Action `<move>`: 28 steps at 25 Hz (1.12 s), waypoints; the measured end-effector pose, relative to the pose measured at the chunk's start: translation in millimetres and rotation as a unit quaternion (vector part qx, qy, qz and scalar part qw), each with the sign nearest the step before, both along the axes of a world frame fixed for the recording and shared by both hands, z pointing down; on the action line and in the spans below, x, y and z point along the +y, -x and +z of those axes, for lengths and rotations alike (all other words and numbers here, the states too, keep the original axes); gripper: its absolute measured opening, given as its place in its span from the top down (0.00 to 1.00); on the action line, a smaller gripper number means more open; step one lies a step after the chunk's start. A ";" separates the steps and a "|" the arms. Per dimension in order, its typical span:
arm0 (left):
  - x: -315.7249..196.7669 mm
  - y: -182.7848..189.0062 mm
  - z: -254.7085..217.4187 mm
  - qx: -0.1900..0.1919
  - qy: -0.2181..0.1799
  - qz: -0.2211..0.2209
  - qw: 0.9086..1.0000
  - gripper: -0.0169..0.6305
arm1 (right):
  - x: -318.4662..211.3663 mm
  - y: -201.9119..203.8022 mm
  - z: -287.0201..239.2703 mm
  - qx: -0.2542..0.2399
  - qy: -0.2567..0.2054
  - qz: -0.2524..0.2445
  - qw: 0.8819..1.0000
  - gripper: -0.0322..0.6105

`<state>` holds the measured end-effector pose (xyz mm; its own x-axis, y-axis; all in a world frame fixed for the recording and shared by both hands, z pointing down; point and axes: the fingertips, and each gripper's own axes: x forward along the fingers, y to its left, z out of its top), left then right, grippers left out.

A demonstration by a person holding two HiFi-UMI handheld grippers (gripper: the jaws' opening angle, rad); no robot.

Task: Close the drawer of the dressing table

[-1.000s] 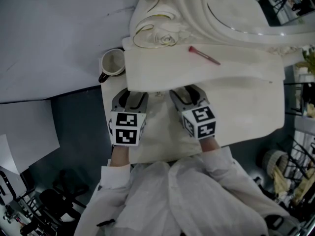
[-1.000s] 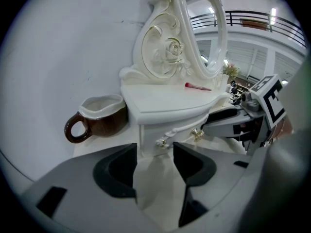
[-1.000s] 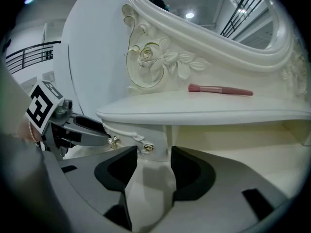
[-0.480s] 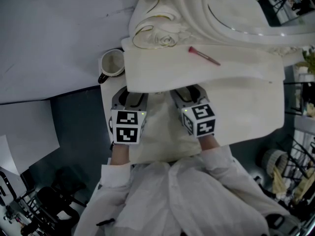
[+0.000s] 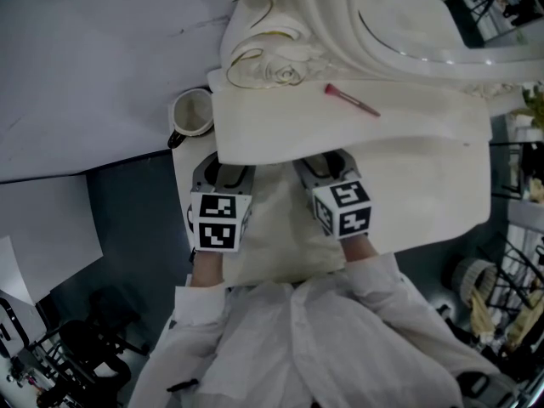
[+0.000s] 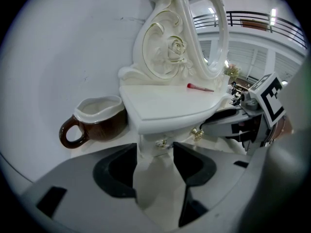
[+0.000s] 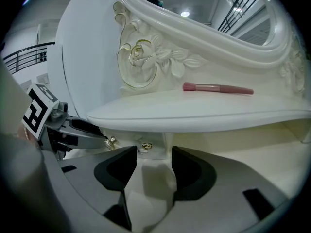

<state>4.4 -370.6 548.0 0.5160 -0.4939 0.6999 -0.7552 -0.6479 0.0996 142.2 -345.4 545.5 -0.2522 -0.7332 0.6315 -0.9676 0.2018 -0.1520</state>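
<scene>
The white dressing table [image 5: 399, 126] stands with its top overhanging the drawer front [image 6: 158, 141], a cream panel with small gold knobs [image 7: 146, 145]. My left gripper [image 5: 223, 170] is open, its tips under the top's edge and one knob showing between its jaws [image 6: 155, 147]. My right gripper [image 5: 323, 164] is open too and points at the same panel, with the other knob between its jaws [image 7: 154, 152]. Both sets of tips look close to or against the panel; contact is hidden. Each gripper shows in the other's view, the right gripper [image 6: 252, 115] and the left gripper [image 7: 58, 125].
A brown and white mug [image 5: 194, 113] stands just left of the dressing table. A pink brush [image 5: 351, 99] lies on its top, below the ornate mirror frame [image 7: 204, 13]. A cream surface [image 5: 425, 202] spreads under the table. Dark floor and chairs lie at the lower left.
Both grippers have edged slightly forward, further under the tabletop's edge. The mug and brush have not moved.
</scene>
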 end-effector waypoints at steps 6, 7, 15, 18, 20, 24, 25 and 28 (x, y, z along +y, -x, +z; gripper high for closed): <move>1.2 -0.2 -0.9 0.003 -0.002 -0.004 1.000 0.64 | 0.8 -0.8 -0.5 -0.001 0.002 0.000 1.000 0.63; 1.4 0.1 -1.1 0.003 -0.003 -0.005 1.000 0.64 | 0.8 -0.6 -0.8 -0.001 0.001 0.000 1.000 0.63; 5.4 1.5 -5.9 0.004 -0.005 -0.008 1.000 0.64 | 8.1 0.1 -1.7 0.010 0.002 0.008 1.000 0.63; 10.5 3.3 -9.1 0.004 -0.007 -0.007 1.000 0.64 | 12.7 3.0 -5.2 0.007 -0.002 0.007 1.000 0.63; 13.9 3.3 -11.2 0.006 -0.009 -0.005 1.000 0.64 | 15.9 5.3 -7.4 0.004 -0.005 0.005 1.000 0.63; 22.0 2.8 -16.0 0.015 -0.009 -0.009 1.000 0.64 | 23.4 9.1 -15.9 -0.007 -0.020 0.005 1.000 0.63; 24.7 2.0 -17.6 0.020 -0.007 -0.009 1.000 0.64 | 25.1 9.9 -18.1 -0.010 -0.023 0.005 1.000 0.63; 34.4 -0.4 -21.7 0.036 0.004 -0.004 0.999 0.64 | 30.3 13.9 -23.8 -0.019 -0.028 0.001 0.999 0.63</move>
<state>4.8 -336.3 526.3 0.5611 -0.4925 0.6652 -0.7509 -0.6410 0.1588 128.3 -315.1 521.7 -0.2730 -0.7681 0.5792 -0.9619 0.2088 -0.1766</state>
